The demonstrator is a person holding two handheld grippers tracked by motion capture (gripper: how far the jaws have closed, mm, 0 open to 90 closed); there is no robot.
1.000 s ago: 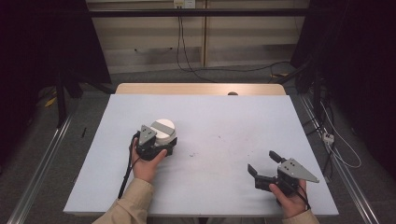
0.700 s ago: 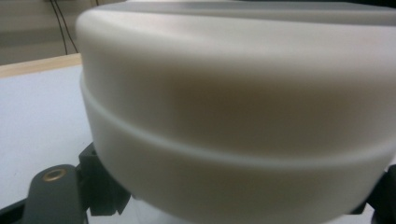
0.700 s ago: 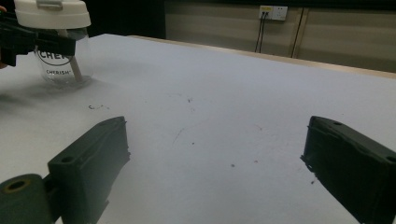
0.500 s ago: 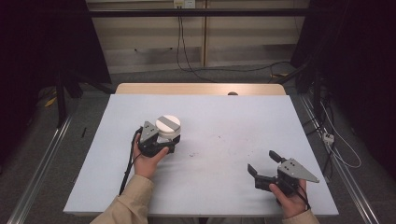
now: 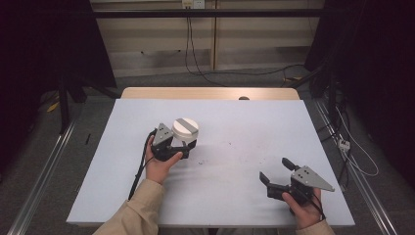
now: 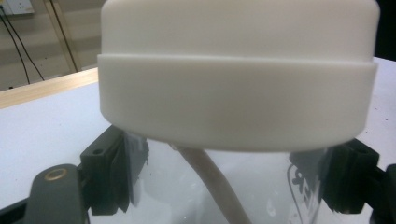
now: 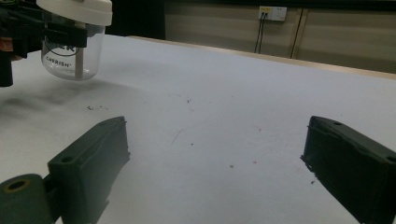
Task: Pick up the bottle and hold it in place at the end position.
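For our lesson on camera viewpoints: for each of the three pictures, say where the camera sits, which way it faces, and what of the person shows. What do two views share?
High view: above the person's side, looking forward and down on the white table; both forearms, the left gripper and right gripper show.
Left gripper view: rides on the left gripper, facing the clear jar with its white lid, clamped between its black fingers.
Right gripper view: rides on the right gripper, low over the table, fingers apart.
Shared: the jar appears in all three.
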